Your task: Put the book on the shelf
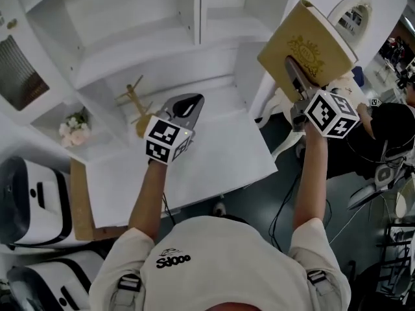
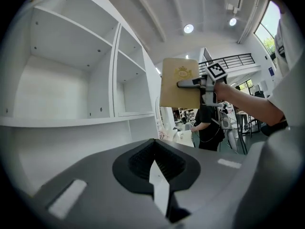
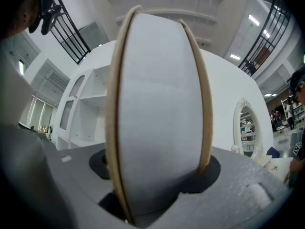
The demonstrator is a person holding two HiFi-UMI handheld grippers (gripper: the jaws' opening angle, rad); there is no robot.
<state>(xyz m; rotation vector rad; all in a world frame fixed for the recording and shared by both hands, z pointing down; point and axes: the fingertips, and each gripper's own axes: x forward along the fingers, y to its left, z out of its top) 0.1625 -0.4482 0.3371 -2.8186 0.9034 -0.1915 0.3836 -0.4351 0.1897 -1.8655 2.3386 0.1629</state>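
**A:** Grip check first. What is the right gripper [image 1: 295, 70] doing?

**B:** It is clamping the book [image 1: 311, 41] near its lower edge, with both covers and the page block sitting between the jaws.

**A:** And where is the book sitting from there?

**B:** It is rising out of the jaws at a tilt, in the air past the right edge of the worktop [image 1: 194, 167]. It is hanging just beside the right end of the shelf [image 1: 149, 24], not yet inside any compartment.

**A:** The left gripper [image 1: 186, 102]?

**B:** It is hovering over the middle of the worktop with its jaws pressed together on nothing, well apart from the book.

**A:** So how should this step be going?

**B:** I am thinking: holding the clamp firm, squaring the book upright, then swinging it left toward an empty compartment, watching the divider. The wooden stand [image 1: 135, 102] by the back edge is sitting well clear.
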